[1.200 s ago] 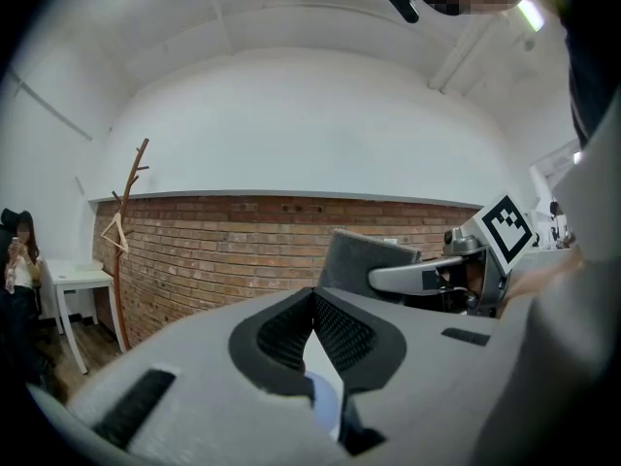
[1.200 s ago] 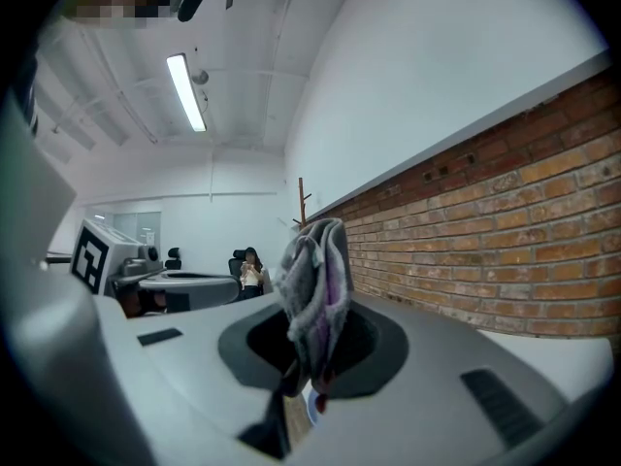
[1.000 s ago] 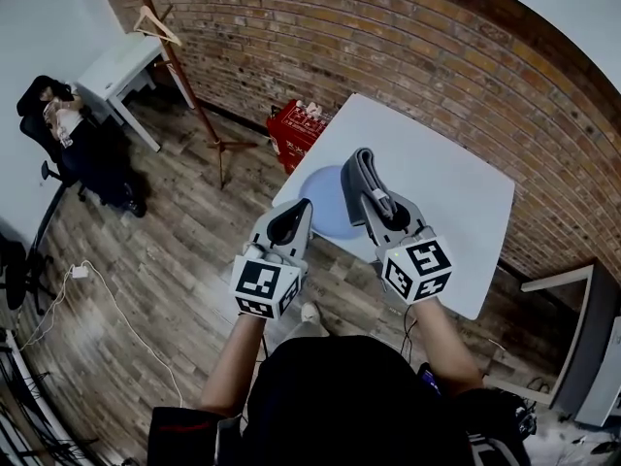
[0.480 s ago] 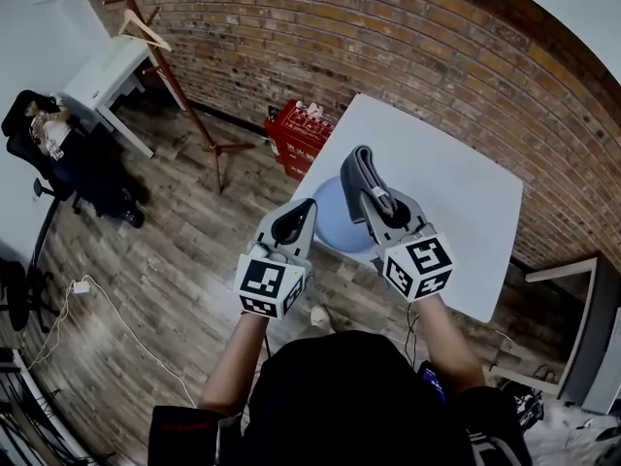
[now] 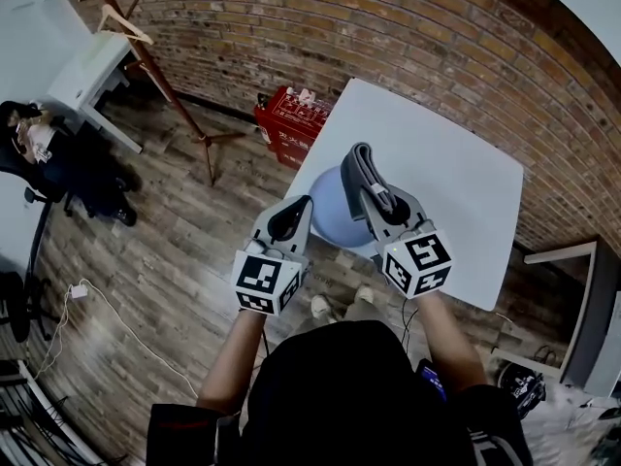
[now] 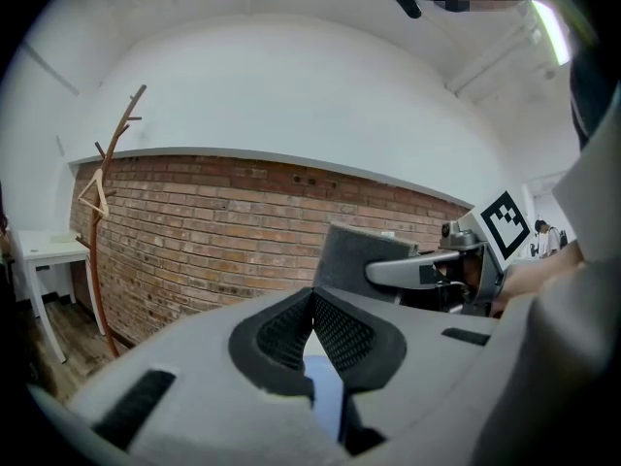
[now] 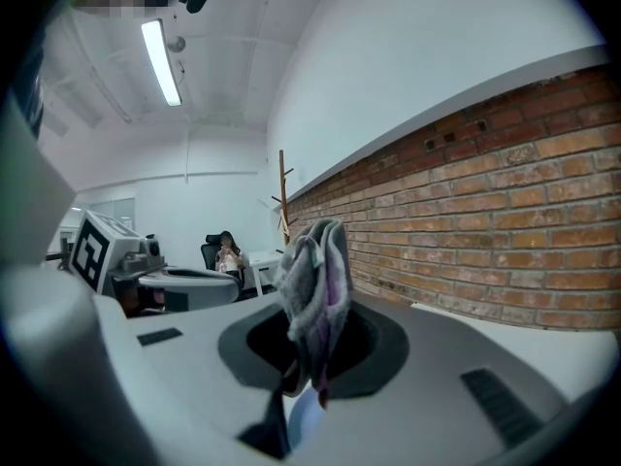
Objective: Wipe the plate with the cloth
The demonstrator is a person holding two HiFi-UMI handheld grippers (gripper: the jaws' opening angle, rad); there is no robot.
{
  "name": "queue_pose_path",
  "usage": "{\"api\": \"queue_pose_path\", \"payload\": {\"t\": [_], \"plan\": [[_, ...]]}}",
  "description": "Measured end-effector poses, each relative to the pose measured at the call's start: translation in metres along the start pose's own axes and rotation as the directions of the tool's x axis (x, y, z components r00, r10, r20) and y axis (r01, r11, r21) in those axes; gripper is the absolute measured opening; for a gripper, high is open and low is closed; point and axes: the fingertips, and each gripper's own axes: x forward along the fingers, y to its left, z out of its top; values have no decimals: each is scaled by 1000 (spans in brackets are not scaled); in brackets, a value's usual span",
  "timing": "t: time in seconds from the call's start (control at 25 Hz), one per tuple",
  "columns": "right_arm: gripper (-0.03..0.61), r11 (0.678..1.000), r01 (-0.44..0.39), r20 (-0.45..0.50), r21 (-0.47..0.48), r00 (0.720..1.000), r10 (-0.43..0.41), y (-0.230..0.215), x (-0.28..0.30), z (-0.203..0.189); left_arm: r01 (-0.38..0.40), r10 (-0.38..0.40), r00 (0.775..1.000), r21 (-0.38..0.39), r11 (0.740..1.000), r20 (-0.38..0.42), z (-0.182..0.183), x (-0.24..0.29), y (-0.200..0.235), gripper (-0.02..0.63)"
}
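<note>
A light blue plate (image 5: 328,210) lies at the near left edge of the white table (image 5: 441,187). Both grippers hover over its near side, pointing away from me. My right gripper (image 5: 374,200) is shut on a folded grey cloth (image 5: 360,168), which sticks up past its tips; in the right gripper view the cloth (image 7: 313,275) hangs between the jaws. My left gripper (image 5: 301,205) sits over the plate's left rim. In the left gripper view its jaws (image 6: 312,301) meet at the tips, with a sliver of blue plate (image 6: 325,391) showing below them. The cloth (image 6: 355,258) is to their right.
A red crate (image 5: 289,119) stands on the wooden floor beside the table's far left corner. A coat stand (image 5: 146,61) and a white desk (image 5: 82,66) are at the left, with a seated person (image 5: 34,144). A brick wall runs behind the table.
The head view has shifted a little, so the floor and table slide in the picture. Both grippers keep the same pose over the plate, the cloth still in the right one.
</note>
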Motion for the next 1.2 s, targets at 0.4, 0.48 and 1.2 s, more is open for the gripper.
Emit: {"api": "queue_pose_path", "payload": {"t": [0.4, 0.48, 1.2], "plan": [[51, 1000, 14, -36, 14, 999, -14, -24, 7, -18, -5, 4, 999, -32, 999, -45, -25, 25, 8, 17], [51, 1000, 11, -51, 19, 999, -10, -31, 9, -24, -8, 6, 998, -37, 999, -57, -30, 32, 10, 17], [51, 996, -30, -206, 85, 977, 48, -65, 42, -95, -82, 48, 975, -153, 985, -216, -119, 63, 33, 17]]}}
